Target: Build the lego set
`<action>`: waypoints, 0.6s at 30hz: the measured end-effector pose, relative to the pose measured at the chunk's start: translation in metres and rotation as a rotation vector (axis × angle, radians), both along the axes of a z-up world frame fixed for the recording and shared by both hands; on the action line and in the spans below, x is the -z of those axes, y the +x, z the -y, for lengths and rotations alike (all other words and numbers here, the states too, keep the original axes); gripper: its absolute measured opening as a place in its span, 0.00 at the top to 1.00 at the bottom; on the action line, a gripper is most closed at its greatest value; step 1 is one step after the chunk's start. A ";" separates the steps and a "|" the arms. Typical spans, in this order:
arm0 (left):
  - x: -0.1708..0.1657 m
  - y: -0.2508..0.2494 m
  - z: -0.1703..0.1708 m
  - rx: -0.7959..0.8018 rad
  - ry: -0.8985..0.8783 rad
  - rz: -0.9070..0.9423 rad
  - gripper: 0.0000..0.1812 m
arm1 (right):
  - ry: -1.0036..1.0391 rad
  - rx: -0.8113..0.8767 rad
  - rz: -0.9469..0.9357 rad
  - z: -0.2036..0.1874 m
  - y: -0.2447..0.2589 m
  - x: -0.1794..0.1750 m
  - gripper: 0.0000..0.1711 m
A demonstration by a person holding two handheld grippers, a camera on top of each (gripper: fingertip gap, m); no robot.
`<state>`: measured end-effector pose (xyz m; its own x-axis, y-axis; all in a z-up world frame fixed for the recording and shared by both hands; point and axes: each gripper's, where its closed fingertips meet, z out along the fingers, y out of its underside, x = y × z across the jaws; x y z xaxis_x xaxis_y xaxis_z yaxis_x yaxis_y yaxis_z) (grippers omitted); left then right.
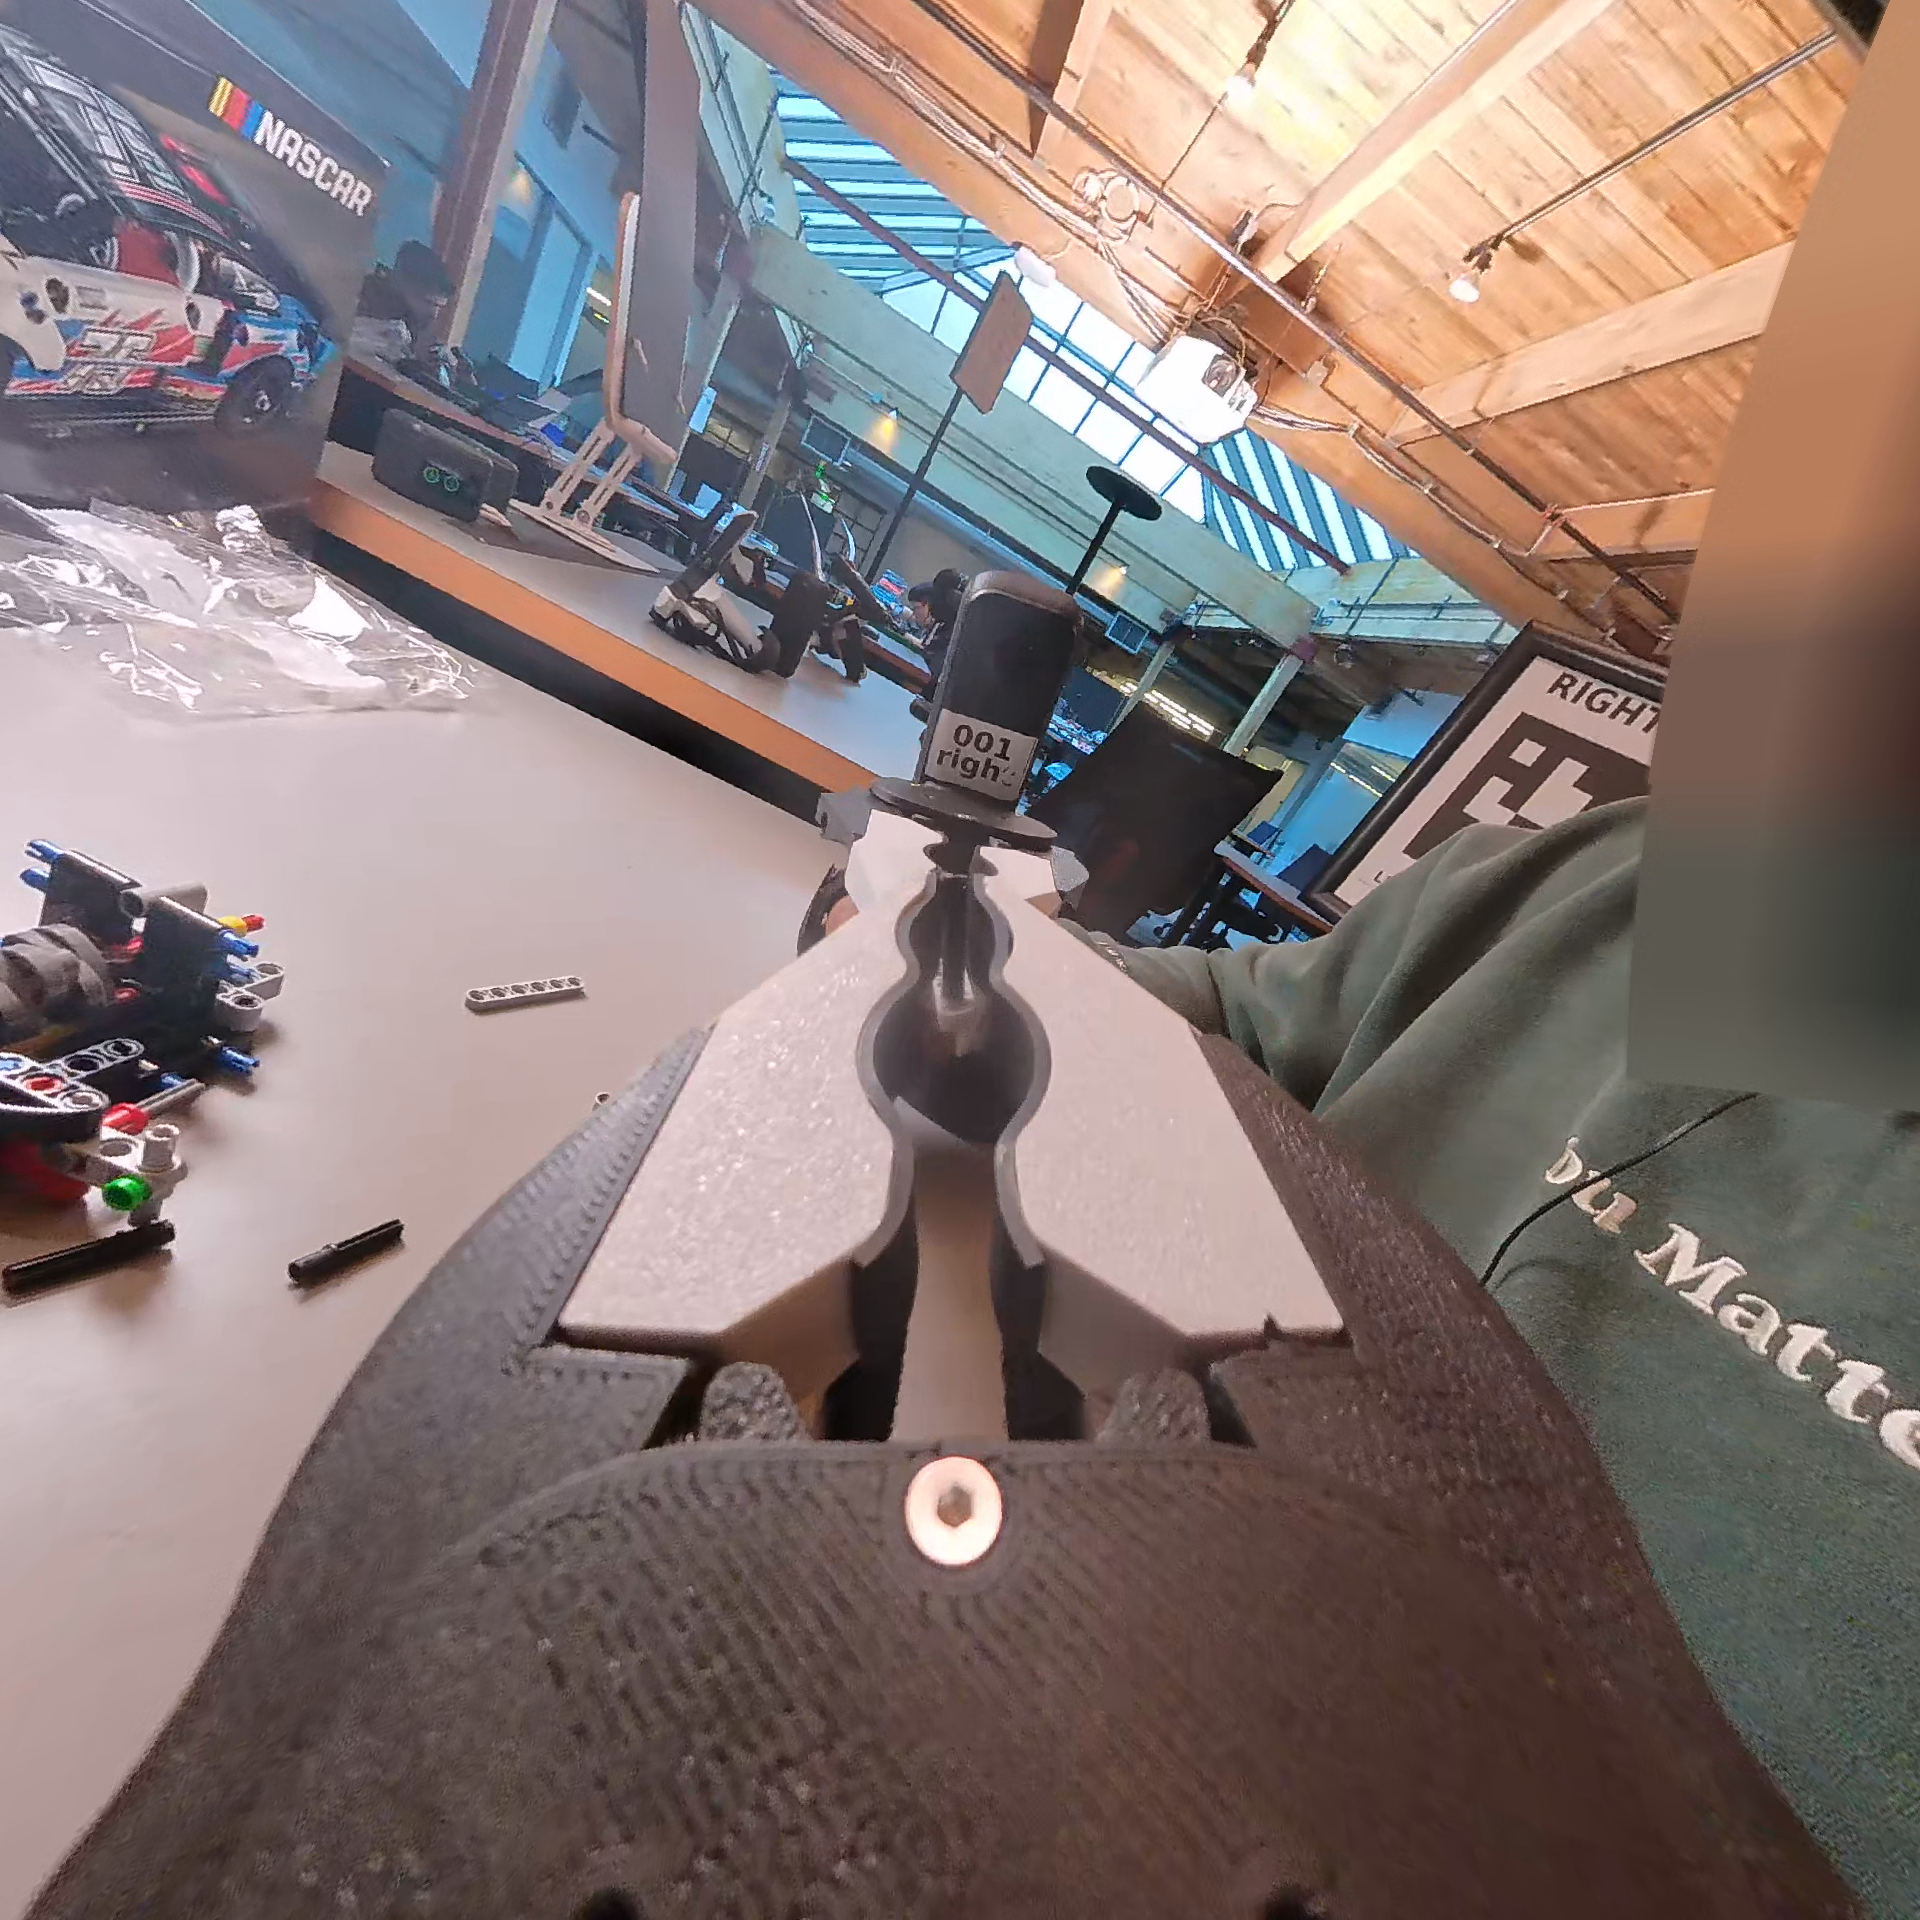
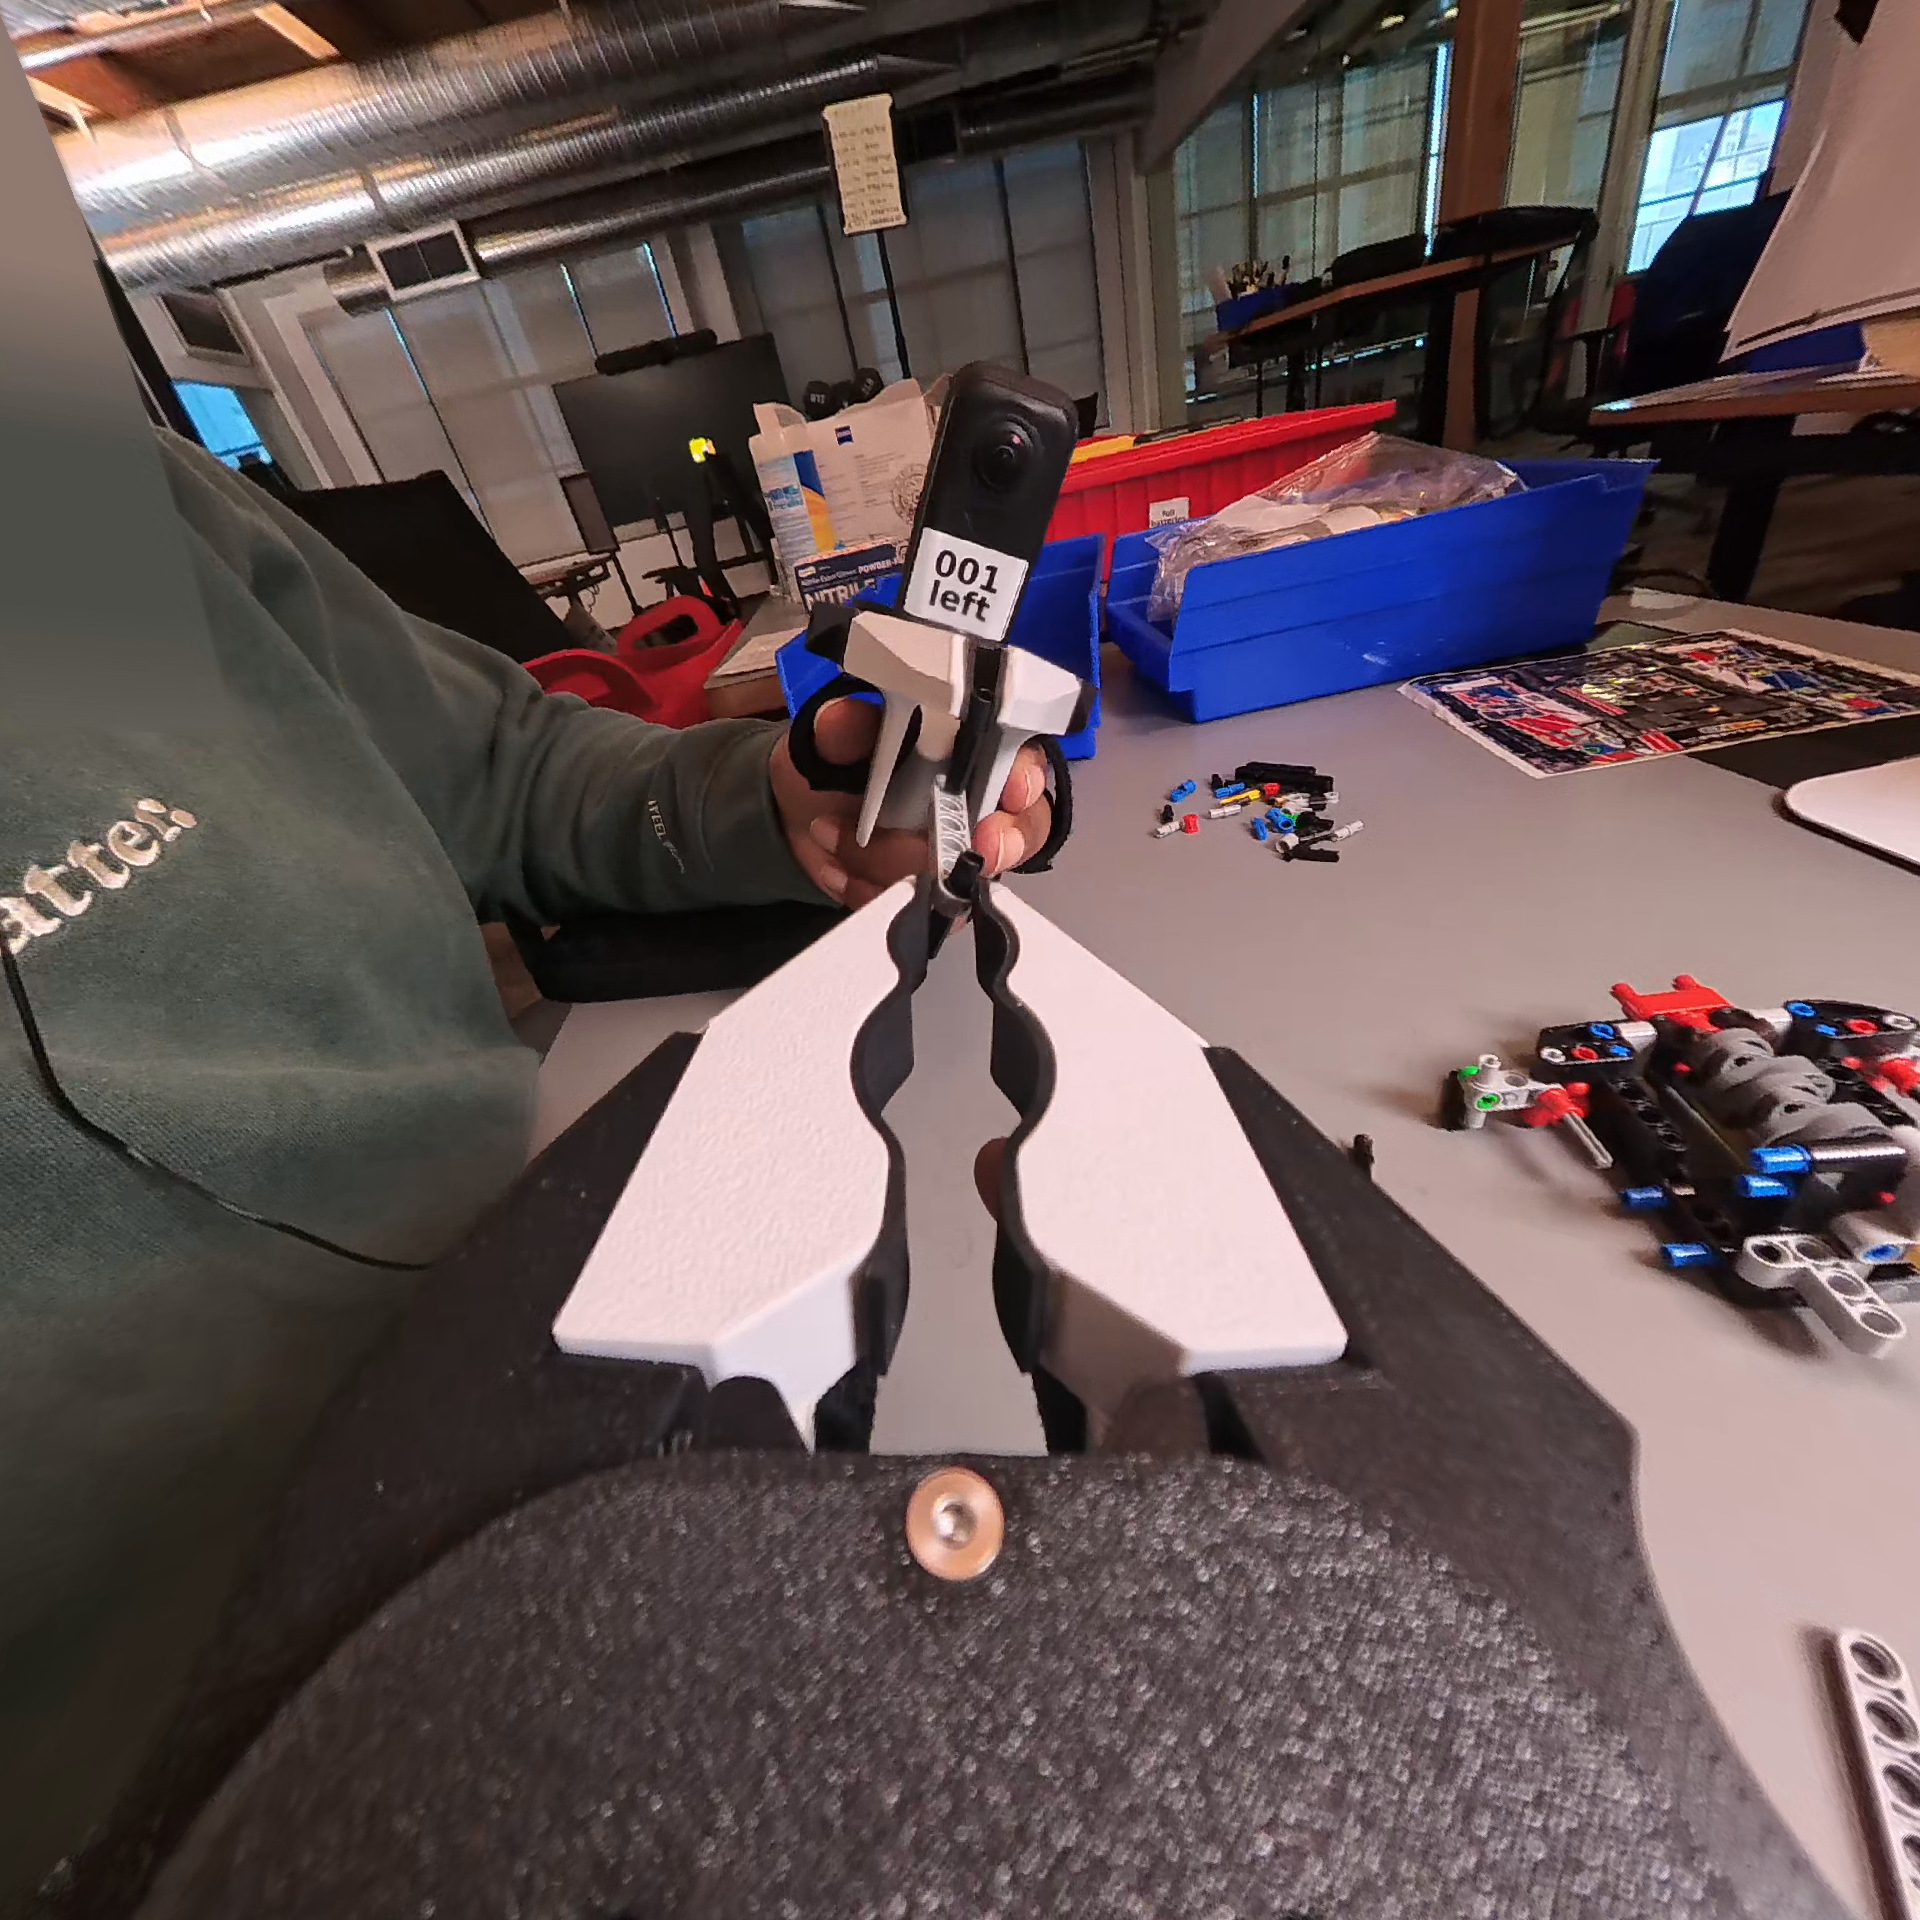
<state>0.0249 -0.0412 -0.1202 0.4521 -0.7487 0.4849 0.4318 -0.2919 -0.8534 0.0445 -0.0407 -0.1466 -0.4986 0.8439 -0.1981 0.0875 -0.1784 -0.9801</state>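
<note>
Right now the left gripper (image 1: pixel 956 906) and the right gripper (image 2: pixel 954 900) meet tip to tip in the air above the tabletop (image 2: pixel 1403 987). The left fingers are closed on a light grey beam (image 2: pixel 950 826), which hangs out of them towards the right fingers. A black pin (image 2: pixel 968 864) sits at the beam's free end, just ahead of the right fingertips. The right fingers are drawn in to a narrow gap around that end, but I cannot tell whether they actually pinch the pin or only bracket it.

The step in hand looks like seating the pin in the beam's end hole. The next move probably calls for a straight push along the pin's axis, with the left fingers holding the beam steady so it does not twist.

Off to the side of the right fingers lies the partly built model (image 2: pixel 1745 1132). Farther beyond the fingertips are a scatter of small loose parts (image 2: pixel 1262 810) and a printed sheet (image 2: pixel 1662 696). Beside the left fingers a spare grey beam (image 1: pixel 525 992) and a black axle (image 1: pixel 345 1250) lie flat.
</note>
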 end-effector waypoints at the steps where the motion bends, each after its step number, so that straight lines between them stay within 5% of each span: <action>1: 0.000 0.000 0.000 0.000 0.000 -0.003 1.00 | -0.005 -0.001 -0.001 0.000 0.000 -0.001 0.97; 18: -0.010 -0.006 -0.001 -0.038 0.024 0.072 1.00 | -0.094 0.035 -0.062 -0.007 -0.001 -0.015 0.97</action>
